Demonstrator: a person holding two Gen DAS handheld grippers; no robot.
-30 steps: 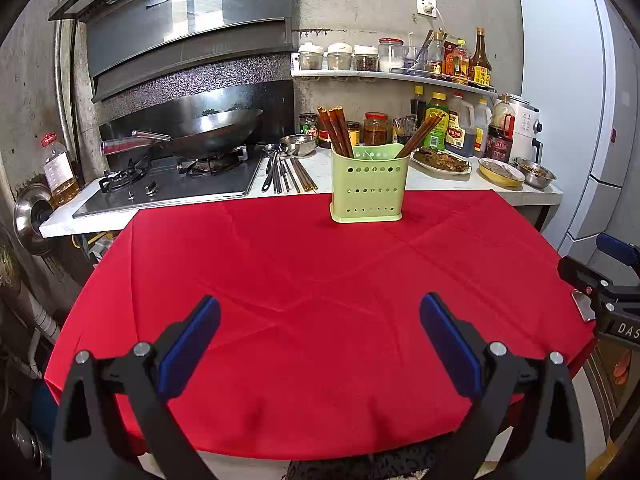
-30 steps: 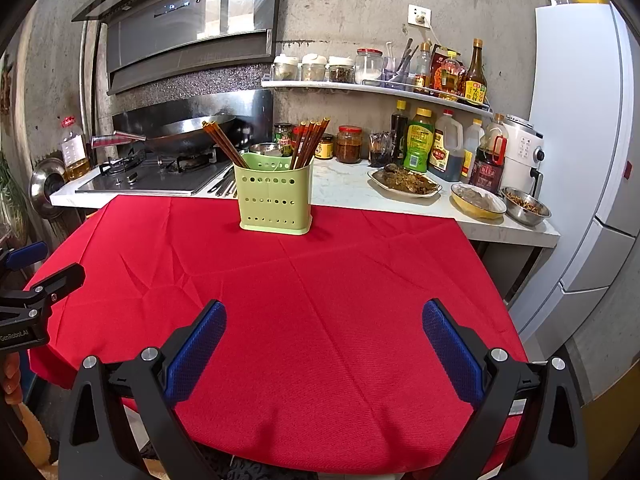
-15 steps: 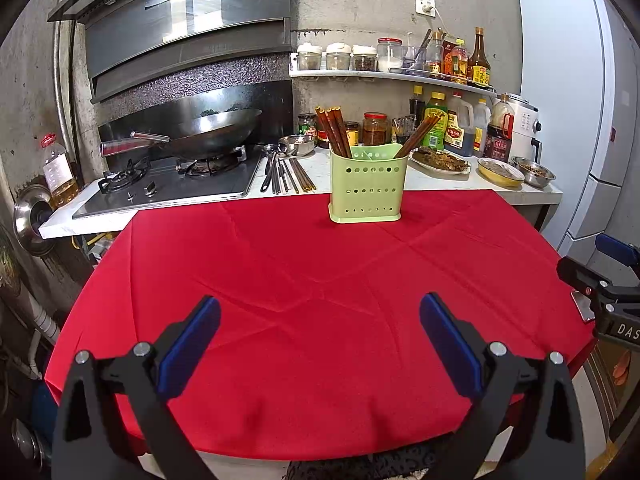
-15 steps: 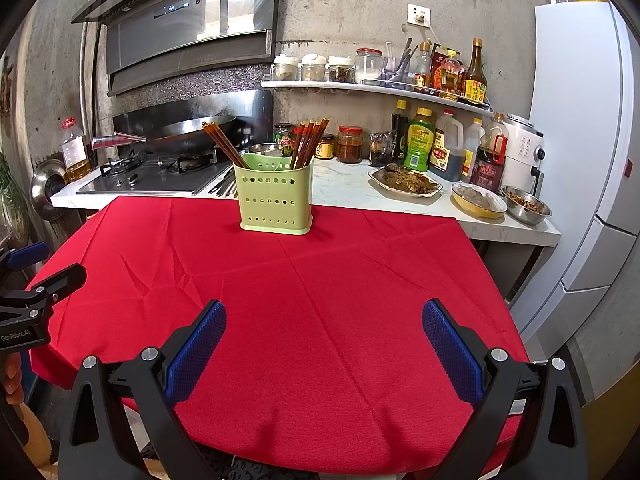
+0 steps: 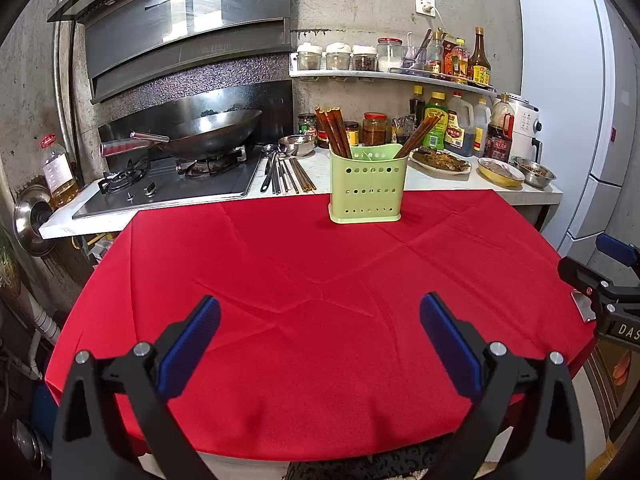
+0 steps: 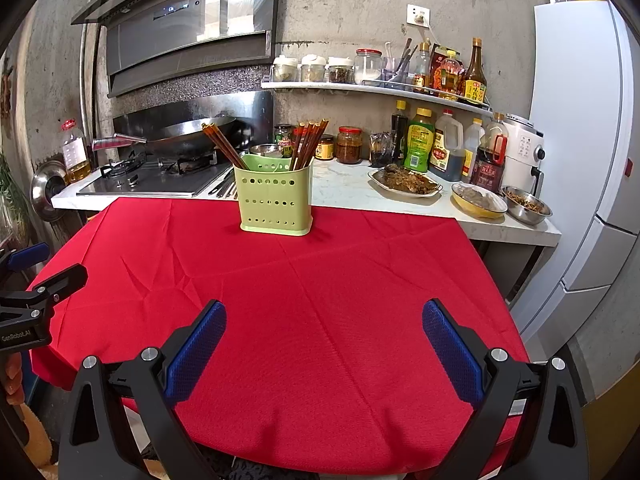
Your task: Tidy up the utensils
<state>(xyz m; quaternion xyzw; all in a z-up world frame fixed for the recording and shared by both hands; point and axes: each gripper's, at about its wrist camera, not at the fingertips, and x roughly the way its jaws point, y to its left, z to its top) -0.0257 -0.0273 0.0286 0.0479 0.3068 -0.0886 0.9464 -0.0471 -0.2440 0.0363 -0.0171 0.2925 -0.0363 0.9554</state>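
green plastic holder (image 5: 366, 184) stands upright at the far edge of the red cloth (image 5: 320, 280), brown chopsticks (image 5: 334, 132) leaning in both ends. loose utensils (image 5: 284, 170) lie on the counter (image 5: 432, 180) just behind, beside the stove (image 5: 172, 180). left gripper (image 5: 320, 340) and right gripper (image 6: 324, 344) hover over the near cloth, both spread wide, holding nothing.

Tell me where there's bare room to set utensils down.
Free: the red tablecloth between the green holder and both open grippers, left gripper, right gripper. Crowded: the counter behind, with loose utensils, dishes and bottles.
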